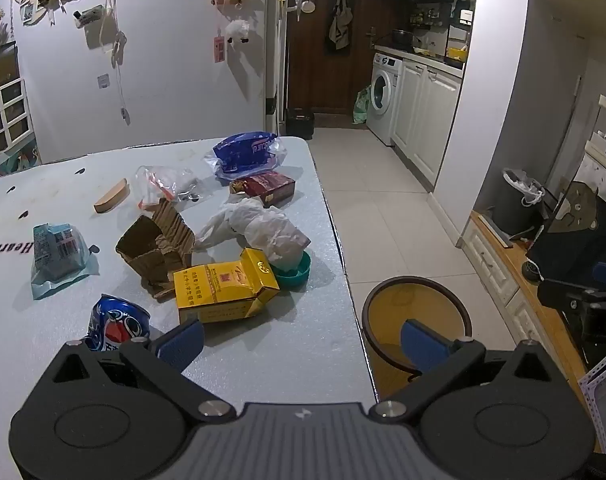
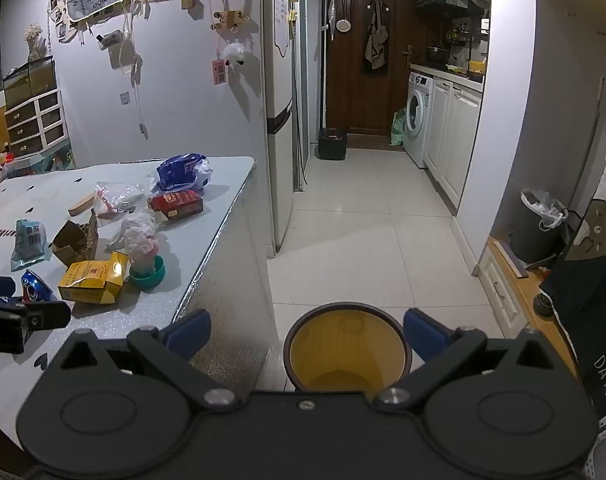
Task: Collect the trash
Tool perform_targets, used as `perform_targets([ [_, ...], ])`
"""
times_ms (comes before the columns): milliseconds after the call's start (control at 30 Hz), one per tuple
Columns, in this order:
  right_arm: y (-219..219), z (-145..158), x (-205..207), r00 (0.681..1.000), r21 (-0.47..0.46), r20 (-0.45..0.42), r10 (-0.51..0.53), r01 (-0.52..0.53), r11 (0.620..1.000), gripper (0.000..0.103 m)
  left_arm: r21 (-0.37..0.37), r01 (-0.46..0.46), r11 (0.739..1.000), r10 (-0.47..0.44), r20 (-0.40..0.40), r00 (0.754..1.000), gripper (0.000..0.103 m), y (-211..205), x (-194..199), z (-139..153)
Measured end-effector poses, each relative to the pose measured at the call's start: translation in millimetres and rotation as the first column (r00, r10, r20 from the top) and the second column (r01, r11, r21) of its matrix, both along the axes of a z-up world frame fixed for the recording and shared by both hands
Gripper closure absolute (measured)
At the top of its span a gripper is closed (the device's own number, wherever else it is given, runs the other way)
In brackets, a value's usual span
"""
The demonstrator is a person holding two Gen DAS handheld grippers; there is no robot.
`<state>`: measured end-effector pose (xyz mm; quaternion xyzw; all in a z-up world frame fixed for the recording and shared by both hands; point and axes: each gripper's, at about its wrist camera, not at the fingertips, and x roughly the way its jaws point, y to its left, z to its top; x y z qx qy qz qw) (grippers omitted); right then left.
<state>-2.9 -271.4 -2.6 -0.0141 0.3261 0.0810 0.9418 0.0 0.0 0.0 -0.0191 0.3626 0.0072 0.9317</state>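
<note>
Looking out from the left wrist, the left gripper (image 1: pixel 301 342) is hovering over the near edge of the table (image 1: pixel 263 360), its jaws spread wide with nothing between them. Ten pieces of trash are lying on the table: one crushed soda can (image 1: pixel 119 322) just beside the left blue pad, one yellow carton (image 1: pixel 225 288), one torn cardboard box (image 1: pixel 159 250), one teal lid (image 1: pixel 293 272) with one crumpled white plastic bag (image 1: pixel 259 226) resting partly in it, one red box (image 1: pixel 265 188), one blue bag (image 1: pixel 247 154), one clear plastic bag (image 1: pixel 163 186), one teal packet (image 1: pixel 57 254) lying apart at the left, and one small wooden piece (image 1: pixel 111 196). One yellow bin (image 1: pixel 417 312) is standing on the floor just beside the table's right edge, under the right blue pad. A second, dark bin (image 1: pixel 517 204) lined with a white bag is sitting farther off by the wall. The other gripper's black body is showing at the right edge.

Looking out from the right wrist, the right gripper (image 2: pixel 307 334) is hanging above the yellow bin (image 2: pixel 347 344), its jaws also wide apart and gripping nothing. The bin's opening is sitting between the two blue pads. The same heap of trash is lying on the table (image 2: pixel 207 240) to the left, with the yellow carton (image 2: pixel 93 278), teal lid (image 2: pixel 149 274) and soda can (image 2: pixel 35 286) nearest. The left gripper's body is showing at the left edge, touching none of the trash.
</note>
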Motion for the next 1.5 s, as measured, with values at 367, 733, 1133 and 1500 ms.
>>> perform_targets([
  [367, -0.4, -1.0, 1.4, 1.0, -0.002, 0.002, 0.0, 0.0, 1.0, 0.0, 0.0, 0.004, 1.0, -0.004, -0.002, 1.0, 0.0, 0.0, 0.4, -0.4],
  [733, -0.2, -1.4, 2.7, 1.0, 0.0, 0.0, 0.001, -0.001, 1.0, 0.0, -0.001, 0.001, 1.0, -0.001, -0.002, 1.0, 0.0, 0.0, 0.1, 0.1],
  [1133, -0.8, -4.4, 4.3, 1.0, 0.003, -0.005, -0.002, 0.002, 1.0, 0.0, -0.002, 0.001, 1.0, -0.001, -0.003, 1.0, 0.0, 0.0, 0.1, 0.1],
  [1500, -1.5, -5.0, 4.2, 1.0, 0.005, -0.008, -0.005, 0.005, 1.0, 0.0, -0.002, 0.001, 1.0, -0.001, -0.003, 1.0, 0.0, 0.1, 0.1, 0.1],
])
